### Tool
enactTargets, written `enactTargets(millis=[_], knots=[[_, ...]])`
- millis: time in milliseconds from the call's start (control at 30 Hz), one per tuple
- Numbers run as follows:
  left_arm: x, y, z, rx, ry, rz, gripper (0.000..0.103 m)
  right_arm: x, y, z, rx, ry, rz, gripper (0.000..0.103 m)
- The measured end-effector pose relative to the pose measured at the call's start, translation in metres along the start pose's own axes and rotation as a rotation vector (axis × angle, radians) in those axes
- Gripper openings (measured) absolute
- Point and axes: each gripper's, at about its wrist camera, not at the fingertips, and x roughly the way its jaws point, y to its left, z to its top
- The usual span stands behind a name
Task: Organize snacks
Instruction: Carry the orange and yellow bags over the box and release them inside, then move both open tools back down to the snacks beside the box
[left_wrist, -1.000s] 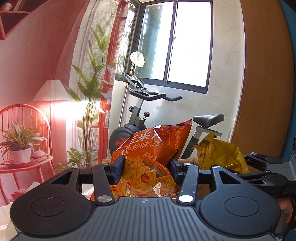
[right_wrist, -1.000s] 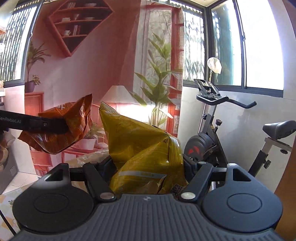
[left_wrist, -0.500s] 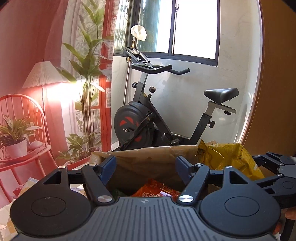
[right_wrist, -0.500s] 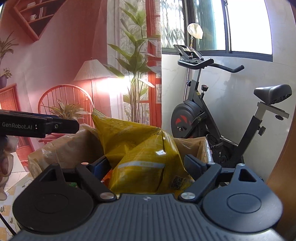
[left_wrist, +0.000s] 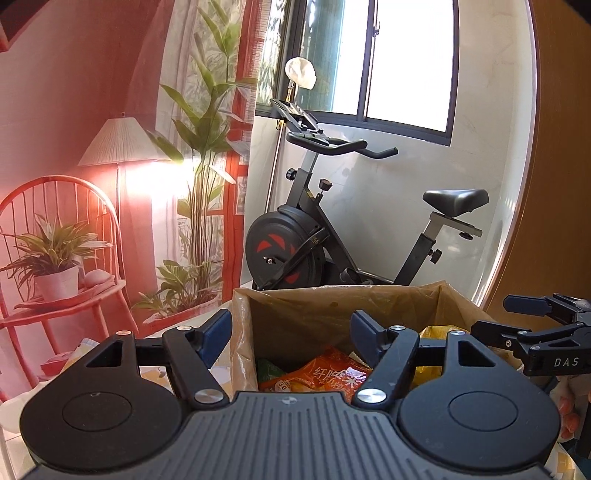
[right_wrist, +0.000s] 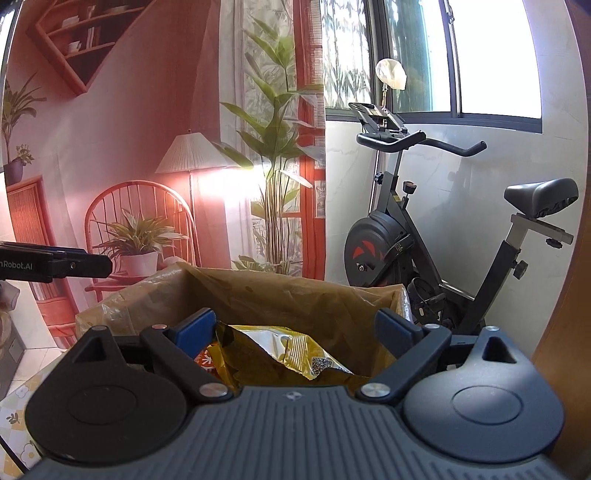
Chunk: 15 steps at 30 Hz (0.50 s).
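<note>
1. A cardboard box (left_wrist: 325, 306) lined with clear plastic film stands open at the top, in the middle foreground of both wrist views. Everything below is placed relative to this box.
2. Inside the box, toward its left side, lies an orange snack bag (left_wrist: 325, 376) with white lettering. A green packet (left_wrist: 267, 371) shows just beside it, against the box's left wall.
3. Also inside the box, toward its right side, lies a yellow snack bag (right_wrist: 280, 350), crumpled, with a small square code printed on it. It touches the orange bag.
4. The left claw (left_wrist: 291, 328) hangs above the box's left wall, with one fingertip outside the box and one over it. Its jaws have just been opening and stand apart, with nothing between them.
5. The right claw (right_wrist: 295, 325) hangs over the box's right half, above the yellow bag. Its jaws have just been opening wider and stand well apart; the bag lies below them, not pinched.
6. Behind the box stands a black exercise bike (left_wrist: 295, 251).
</note>
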Motion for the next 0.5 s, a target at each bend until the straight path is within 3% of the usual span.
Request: enactTargets(millis=[133, 233, 367, 500], knots=[[-0.011, 0.002, -0.003, -0.003, -0.003, -0.001, 0.073, -0.014, 0.005, -0.002, -0.021, -0.03, 0.014, 0.094], [-0.023, 0.006, -0.011, -0.021, -0.004, -0.015, 0.073, -0.032, 0.006, -0.011, -0.044, -0.056, 0.072, 0.091], [-0.042, 0.014, -0.034, -0.036, 0.004, -0.03, 0.073, -0.058, 0.003, -0.037, -0.065, -0.072, 0.136, 0.074], [-0.052, 0.025, -0.065, -0.061, 0.03, -0.011, 0.072, -0.074, -0.008, -0.07, -0.064, -0.051, 0.139, 0.058]])
